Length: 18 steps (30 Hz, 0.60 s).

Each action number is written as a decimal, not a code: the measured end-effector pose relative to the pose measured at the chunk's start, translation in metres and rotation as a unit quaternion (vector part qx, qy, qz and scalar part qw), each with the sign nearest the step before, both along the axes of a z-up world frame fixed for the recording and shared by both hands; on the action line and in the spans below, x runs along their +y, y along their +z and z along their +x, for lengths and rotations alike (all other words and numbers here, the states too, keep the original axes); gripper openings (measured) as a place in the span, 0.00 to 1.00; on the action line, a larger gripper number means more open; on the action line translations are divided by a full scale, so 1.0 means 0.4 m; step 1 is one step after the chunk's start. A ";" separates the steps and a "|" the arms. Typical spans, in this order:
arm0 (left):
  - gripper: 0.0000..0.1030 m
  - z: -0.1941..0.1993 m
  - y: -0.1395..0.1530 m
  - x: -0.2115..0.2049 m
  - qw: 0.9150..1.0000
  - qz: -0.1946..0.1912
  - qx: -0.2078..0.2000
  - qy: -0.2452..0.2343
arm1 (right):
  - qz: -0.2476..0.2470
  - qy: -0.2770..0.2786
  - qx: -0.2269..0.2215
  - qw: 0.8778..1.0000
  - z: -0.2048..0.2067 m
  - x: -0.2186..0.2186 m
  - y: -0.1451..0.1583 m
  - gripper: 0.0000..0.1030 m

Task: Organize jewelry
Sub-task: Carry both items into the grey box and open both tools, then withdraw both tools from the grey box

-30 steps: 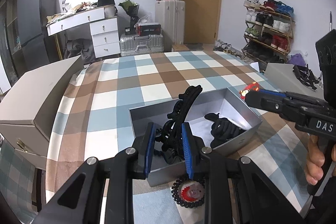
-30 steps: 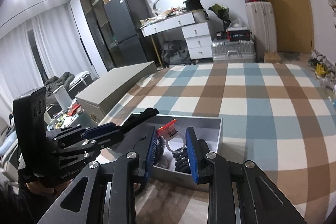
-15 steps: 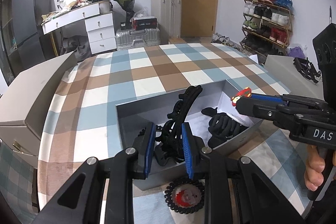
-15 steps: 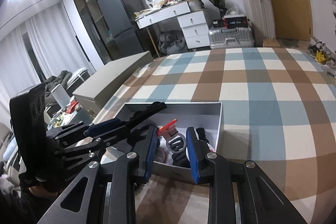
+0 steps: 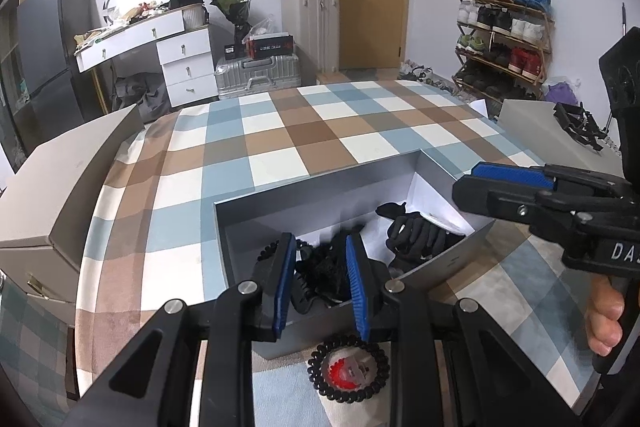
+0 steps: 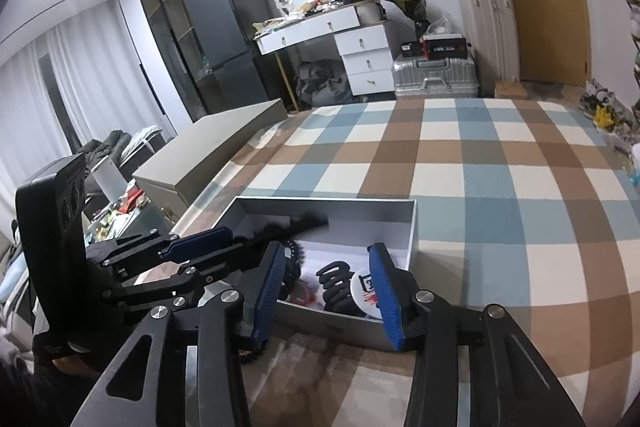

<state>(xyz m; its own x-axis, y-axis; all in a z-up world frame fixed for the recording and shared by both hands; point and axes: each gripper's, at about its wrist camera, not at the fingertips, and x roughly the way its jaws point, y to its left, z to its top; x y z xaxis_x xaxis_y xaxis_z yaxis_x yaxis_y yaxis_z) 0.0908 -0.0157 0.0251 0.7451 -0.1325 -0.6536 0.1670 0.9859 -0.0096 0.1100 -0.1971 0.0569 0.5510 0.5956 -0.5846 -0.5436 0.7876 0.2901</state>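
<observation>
right hand-held gripper (image 6: pixel 328 295) has just been opening over the grey box (image 6: pixel 412 227), jaws wide w/ nothing between & the clip dropped below; left hand-held gripper (image 5: pixel 320 279) stays shut on the black claw clip (image 5: pixel 328 267), so lower it further before letting go.

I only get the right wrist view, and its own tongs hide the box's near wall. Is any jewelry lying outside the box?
Observer: Yes. The left wrist view shows a black beaded bracelet with a red piece inside its ring, lying on the checked cloth just outside the grey box's near wall.
Operator: Are my right tongs empty?
Observer: They have just been opening. Seen side-on, the right tongs hover over the box with nothing between them.
Operator: And the left tongs?
Observer: The left tongs are shut on a black hair claw, low inside the box.
</observation>
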 end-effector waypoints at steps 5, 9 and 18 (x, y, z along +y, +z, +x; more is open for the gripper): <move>0.50 -0.023 0.021 0.018 1.000 -0.018 -0.014 0.003 | -0.006 -0.004 -0.003 1.000 -0.007 -0.011 0.010 0.61; 0.68 -0.048 0.031 0.030 1.000 -0.021 -0.016 0.011 | -0.008 -0.007 -0.002 1.000 -0.018 -0.021 0.019 0.89; 0.99 -0.102 0.011 0.033 0.999 0.001 -0.020 0.030 | -0.022 -0.001 0.004 1.000 -0.043 -0.011 0.030 0.98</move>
